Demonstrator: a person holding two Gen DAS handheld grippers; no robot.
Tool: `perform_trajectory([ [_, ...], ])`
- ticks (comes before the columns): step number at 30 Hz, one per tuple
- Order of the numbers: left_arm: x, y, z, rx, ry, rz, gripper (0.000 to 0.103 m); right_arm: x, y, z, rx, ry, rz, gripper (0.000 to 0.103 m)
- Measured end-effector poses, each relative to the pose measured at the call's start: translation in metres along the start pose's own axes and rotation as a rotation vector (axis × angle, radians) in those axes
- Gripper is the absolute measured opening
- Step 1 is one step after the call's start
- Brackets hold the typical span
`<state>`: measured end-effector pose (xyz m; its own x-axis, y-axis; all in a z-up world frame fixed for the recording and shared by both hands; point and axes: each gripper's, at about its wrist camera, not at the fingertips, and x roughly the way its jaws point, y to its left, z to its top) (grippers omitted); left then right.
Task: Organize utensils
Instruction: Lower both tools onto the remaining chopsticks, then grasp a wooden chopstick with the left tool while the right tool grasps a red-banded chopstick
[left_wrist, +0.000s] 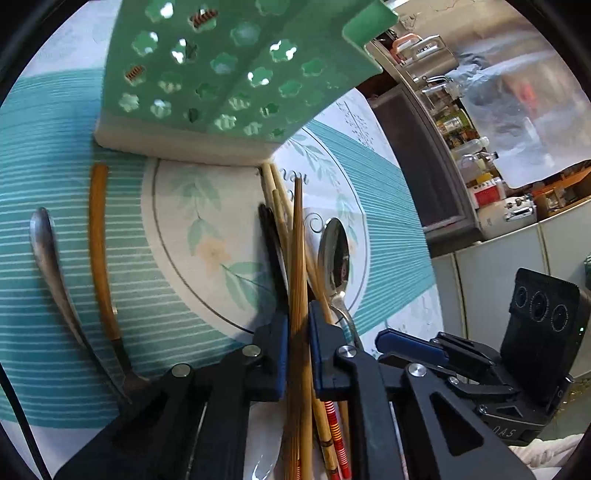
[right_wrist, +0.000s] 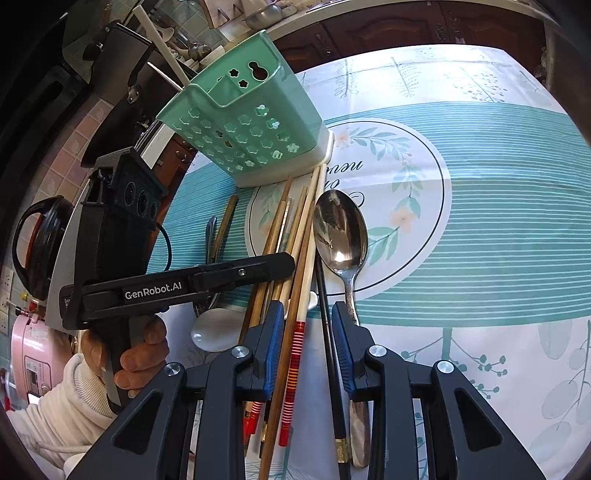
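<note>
A green perforated utensil holder stands on the tablecloth, also in the right wrist view. My left gripper is shut on a brown wooden chopstick, lifted over a pile of chopsticks. A steel spoon lies right of the pile, also in the left wrist view. My right gripper is open, low over the pile, with a red-striped chopstick and a black chopstick between its fingers. The left gripper shows in the right wrist view.
A wooden-handled utensil and a steel utensil handle lie left on the striped cloth. A white ceramic spoon lies by the pile. Kitchen counter and shelves stand beyond the table edge.
</note>
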<state>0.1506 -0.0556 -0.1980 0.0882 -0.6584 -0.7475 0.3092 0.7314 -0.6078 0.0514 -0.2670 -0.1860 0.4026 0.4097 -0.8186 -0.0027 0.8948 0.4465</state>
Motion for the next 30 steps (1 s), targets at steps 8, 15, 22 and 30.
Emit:
perform_trajectory([
  [8, -0.035, -0.012, -0.009, 0.029, -0.073, 0.11, 0.004, 0.005, 0.013, 0.002, -0.046, 0.012, 0.006, 0.028],
  [15, -0.062, -0.012, -0.011, 0.022, -0.129, 0.117, 0.004, 0.014, 0.019, 0.006, -0.055, 0.033, 0.034, 0.028],
  [22, -0.087, -0.014, -0.013, 0.008, -0.179, 0.116, 0.004, 0.026, 0.022, 0.021, -0.032, 0.06, 0.085, 0.028],
  [30, -0.127, -0.035, -0.016, 0.056, -0.255, 0.106, 0.004, 0.033, 0.01, 0.034, 0.01, 0.079, 0.06, 0.028],
])
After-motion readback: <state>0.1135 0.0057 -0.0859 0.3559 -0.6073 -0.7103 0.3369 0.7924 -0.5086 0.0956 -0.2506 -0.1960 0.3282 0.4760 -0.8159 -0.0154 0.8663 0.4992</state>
